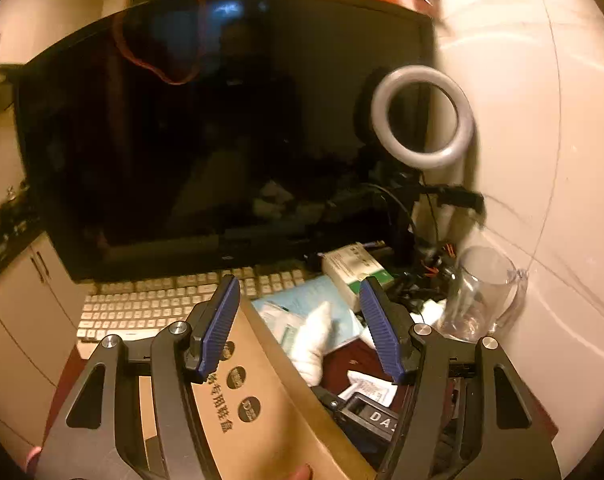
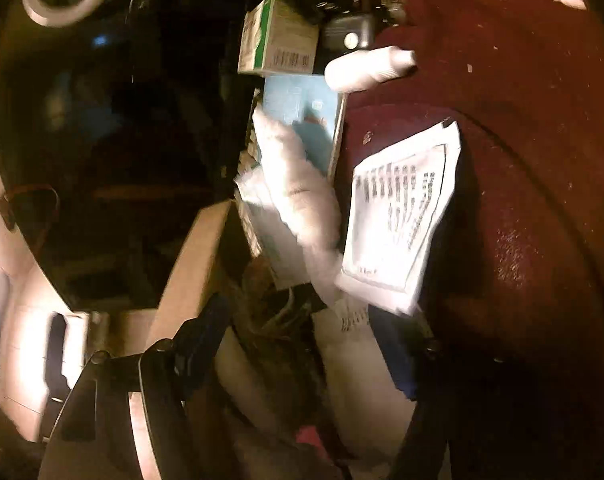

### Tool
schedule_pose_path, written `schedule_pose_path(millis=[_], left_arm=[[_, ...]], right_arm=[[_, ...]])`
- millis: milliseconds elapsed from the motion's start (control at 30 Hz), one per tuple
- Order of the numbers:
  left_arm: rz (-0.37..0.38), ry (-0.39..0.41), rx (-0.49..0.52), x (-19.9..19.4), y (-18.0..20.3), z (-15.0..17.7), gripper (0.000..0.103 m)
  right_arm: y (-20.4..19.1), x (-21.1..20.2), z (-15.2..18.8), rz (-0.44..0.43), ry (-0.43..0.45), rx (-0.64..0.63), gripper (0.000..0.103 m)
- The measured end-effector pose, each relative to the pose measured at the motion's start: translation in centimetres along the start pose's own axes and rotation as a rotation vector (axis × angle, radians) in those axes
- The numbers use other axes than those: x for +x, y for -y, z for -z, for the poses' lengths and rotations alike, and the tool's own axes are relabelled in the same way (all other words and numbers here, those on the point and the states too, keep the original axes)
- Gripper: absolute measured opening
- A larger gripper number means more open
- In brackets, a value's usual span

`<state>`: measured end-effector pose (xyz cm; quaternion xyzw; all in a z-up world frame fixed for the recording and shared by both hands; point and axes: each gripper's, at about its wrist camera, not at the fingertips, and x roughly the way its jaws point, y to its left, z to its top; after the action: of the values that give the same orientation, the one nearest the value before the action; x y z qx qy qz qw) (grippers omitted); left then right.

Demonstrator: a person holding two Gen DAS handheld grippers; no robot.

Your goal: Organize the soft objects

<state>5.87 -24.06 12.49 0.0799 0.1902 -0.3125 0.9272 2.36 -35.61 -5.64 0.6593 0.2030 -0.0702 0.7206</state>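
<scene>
Left wrist view showed the left claw [image 1: 298, 324] with its jaws spread wide and nothing clamped, above a brown cardboard box [image 1: 262, 400]. Just beyond it a white sock [image 1: 315, 338] lay on a pale blue booklet [image 1: 317, 300] on the dark red worktop [image 1: 341, 364], before the keyboard [image 1: 150, 308] and dark monitor [image 1: 222, 128]. Right wrist view, blurred, showed the right claw [image 2: 302, 344] also spread, gripping nothing, the sock [image 2: 298, 192] ahead of it beside a printed sheet [image 2: 401, 216].

cardboard box [image 1: 262, 408]: printed Chinese "专用鞋盒" plus round logos, unreadable | black device [image 1: 375, 420]: white letters "DA" | printed sheet [image 2: 397, 216]: text blurred
</scene>
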Motion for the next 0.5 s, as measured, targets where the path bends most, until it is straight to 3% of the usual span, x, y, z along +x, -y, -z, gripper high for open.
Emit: schedule_pose_path(millis=[67,167,300,367,500], left_arm=[[0.006,-0.023,-0.099,0.3,-2.2,0.8,0.063],[0.025,-0.055,-0.221,0.2,-5.9,2.5,0.063],[0.053,-0.002,-0.364,-1.1,-9.1,3.4,0.063],[0.023,0.029,-0.388,-2.0,-9.7,3.4,0.063],[0.047,0.049,-0.423,-2.6,-10.6,3.7,0.063]], right_arm=[[-1.0,-0.2,0.2,0.056,0.018,-0.022,0.073],[-3.6,-0.1,1.5,0.167,0.087,-0.164,0.073],[-3.8,-1.3,1.8,0.152,0.16,-0.297,0.073],[-5.4,-1.1,1.4,0.131,0.185,-0.383,0.073],[-7.7,-2.4,1.2,0.115,0.32,-0.484,0.073]])
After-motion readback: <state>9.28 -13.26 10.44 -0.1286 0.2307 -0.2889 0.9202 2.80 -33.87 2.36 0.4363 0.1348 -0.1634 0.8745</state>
